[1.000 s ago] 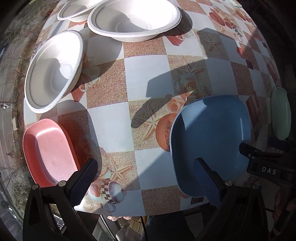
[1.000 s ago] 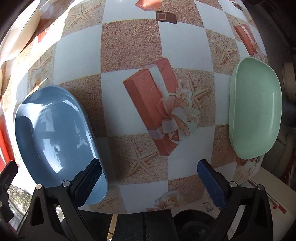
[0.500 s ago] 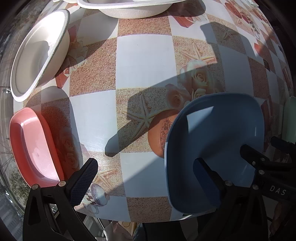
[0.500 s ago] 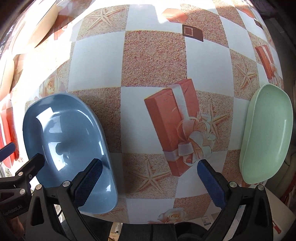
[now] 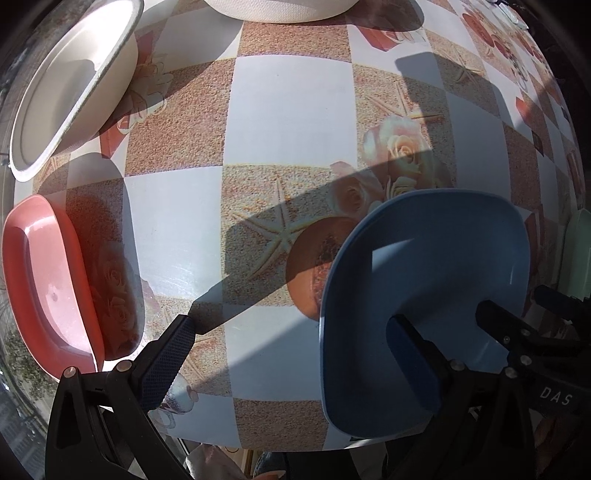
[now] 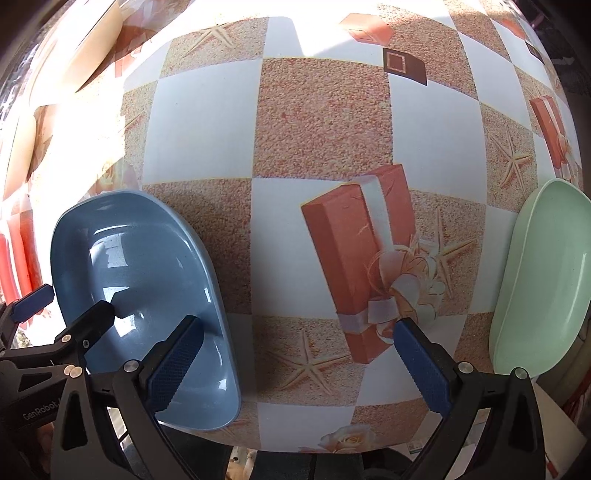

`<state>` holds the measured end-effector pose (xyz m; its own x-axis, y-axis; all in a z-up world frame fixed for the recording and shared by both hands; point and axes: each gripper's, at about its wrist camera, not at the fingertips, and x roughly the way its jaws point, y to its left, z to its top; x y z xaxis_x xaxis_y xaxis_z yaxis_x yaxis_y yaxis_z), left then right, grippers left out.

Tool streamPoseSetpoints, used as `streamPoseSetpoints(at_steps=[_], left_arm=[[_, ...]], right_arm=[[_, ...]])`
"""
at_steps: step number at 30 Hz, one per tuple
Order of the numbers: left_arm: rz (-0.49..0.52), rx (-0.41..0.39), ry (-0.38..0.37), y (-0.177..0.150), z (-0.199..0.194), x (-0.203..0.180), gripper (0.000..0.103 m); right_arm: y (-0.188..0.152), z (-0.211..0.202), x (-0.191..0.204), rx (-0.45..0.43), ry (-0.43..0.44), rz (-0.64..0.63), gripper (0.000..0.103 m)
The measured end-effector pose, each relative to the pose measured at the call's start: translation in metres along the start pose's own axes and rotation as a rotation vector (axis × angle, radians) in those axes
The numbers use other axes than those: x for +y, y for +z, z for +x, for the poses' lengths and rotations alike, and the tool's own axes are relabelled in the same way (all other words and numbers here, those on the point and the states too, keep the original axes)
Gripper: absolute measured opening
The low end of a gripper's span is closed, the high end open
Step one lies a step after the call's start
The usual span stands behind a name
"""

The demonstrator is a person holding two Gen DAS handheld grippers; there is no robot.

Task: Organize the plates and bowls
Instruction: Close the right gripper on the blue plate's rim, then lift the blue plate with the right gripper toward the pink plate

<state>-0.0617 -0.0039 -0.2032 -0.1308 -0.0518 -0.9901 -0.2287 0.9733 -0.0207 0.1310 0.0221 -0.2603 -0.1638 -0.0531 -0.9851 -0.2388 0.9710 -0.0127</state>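
Observation:
A blue plate (image 5: 436, 295) lies near the table's front edge; it also shows in the right wrist view (image 6: 140, 295). My left gripper (image 5: 291, 358) is open, its right finger over the blue plate's bowl, its left finger over the tablecloth. My right gripper (image 6: 295, 365) is open, its left finger over the blue plate's right rim. A pink plate (image 5: 44, 280) lies at the left edge. A green plate (image 6: 546, 277) lies at the right edge. White bowls (image 5: 70, 81) stand at the back left.
The table (image 5: 288, 122) has a checked cloth with starfish and gift prints. Another white bowl (image 5: 280, 9) sits at the back centre. The table's front edge runs just below both grippers.
Both grippers have moved forward and lower over the table. The left gripper's right finger and the right gripper's left finger now reach over the blue plate. Plates have not moved.

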Motion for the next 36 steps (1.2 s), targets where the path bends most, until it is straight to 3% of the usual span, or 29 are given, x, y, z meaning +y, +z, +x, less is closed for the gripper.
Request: streamPoseSetpoints(at_steps=[8, 10, 13, 16, 18, 20, 22, 26, 33, 36], left_arm=[[0.028, 0.012, 0.013, 0.004, -0.016, 0.002, 0.103], [0.062, 0.007, 0.025, 0.003, -0.018, -0.004, 0.100], [0.129, -0.012, 0.031, 0.004, -0.022, -0.016, 0.086], [0.197, -0.018, 0.033, 0.006, -0.025, -0.028, 0.070], [0.235, -0.015, 0.017, 0.007, -0.026, -0.033, 0.053], [0.271, -0.013, 0.018, 0.006, -0.027, -0.040, 0.046], [0.276, -0.007, 0.014, 0.007, -0.026, -0.038, 0.044], [0.269, 0.019, 0.008, 0.007, -0.022, -0.030, 0.035], [0.278, 0.014, 0.032, 0.012, -0.019, -0.021, 0.035], [0.274, 0.005, 0.038, -0.007, -0.024, -0.019, 0.035]], right_arm=[[-0.029, -0.027, -0.002, 0.015, 0.000, -0.002, 0.103], [-0.034, -0.033, -0.002, 0.022, -0.001, -0.010, 0.103], [-0.041, -0.039, 0.002, 0.040, -0.008, -0.042, 0.099], [-0.045, -0.040, 0.012, 0.035, -0.007, -0.085, 0.084], [-0.049, -0.042, 0.021, 0.031, -0.007, -0.119, 0.071], [-0.052, -0.044, 0.032, 0.024, 0.004, -0.152, 0.053], [-0.054, -0.043, 0.042, 0.033, 0.030, -0.177, 0.024], [-0.054, -0.037, 0.051, 0.060, 0.020, -0.173, 0.024], [-0.053, -0.024, 0.061, 0.100, 0.036, -0.153, 0.024], [-0.054, -0.016, 0.066, 0.109, 0.049, -0.153, 0.024]])
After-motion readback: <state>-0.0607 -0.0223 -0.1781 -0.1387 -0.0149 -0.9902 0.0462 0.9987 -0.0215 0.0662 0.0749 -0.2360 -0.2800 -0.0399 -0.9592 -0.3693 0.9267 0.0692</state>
